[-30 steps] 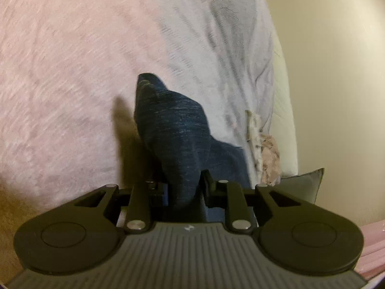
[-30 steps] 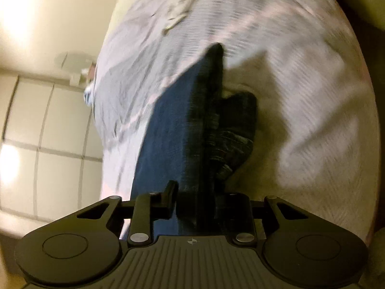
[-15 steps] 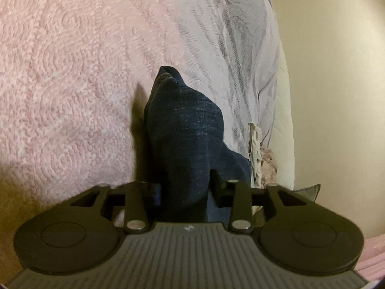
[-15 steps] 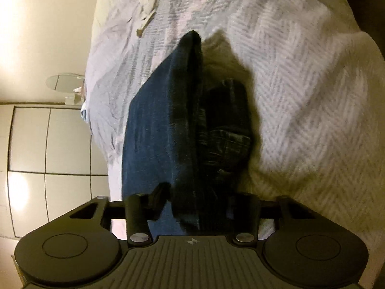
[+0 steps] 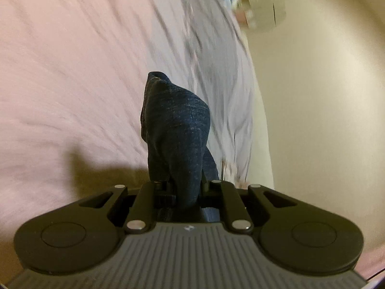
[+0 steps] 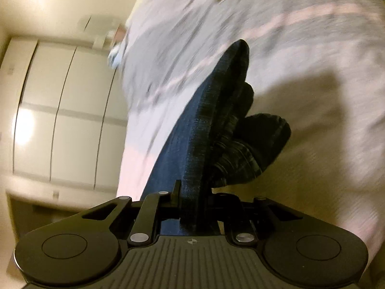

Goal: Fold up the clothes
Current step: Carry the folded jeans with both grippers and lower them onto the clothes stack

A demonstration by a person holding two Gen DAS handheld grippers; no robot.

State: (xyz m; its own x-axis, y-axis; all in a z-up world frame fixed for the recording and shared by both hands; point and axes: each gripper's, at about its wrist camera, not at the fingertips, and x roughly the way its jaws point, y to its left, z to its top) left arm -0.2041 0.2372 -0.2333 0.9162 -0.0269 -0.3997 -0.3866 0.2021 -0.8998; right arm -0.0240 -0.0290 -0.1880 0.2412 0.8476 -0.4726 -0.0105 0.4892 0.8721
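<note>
Garment count: one pair of dark blue jeans (image 5: pixel 178 130), held above the bed (image 5: pixel 60 72) by two grippers. Left gripper (image 5: pixel 184 187) and right gripper (image 6: pixel 192 200) fingers have just closed further and clamp folds of denim. Only the right view shows white cabinet doors (image 6: pixel 60 110). Fingertips are hidden by cloth; bedding is motion-blurred.

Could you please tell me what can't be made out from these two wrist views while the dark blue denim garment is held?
- Dark blue denim garment: its kind and full extent are hidden; bunched folds fill both views.
- Left gripper and right gripper: the pads are buried in denim; the jaws have just been closing on it.
- Pale bedspread: its pattern is motion-blurred.
- Small objects by the white cabinet: blurred.
</note>
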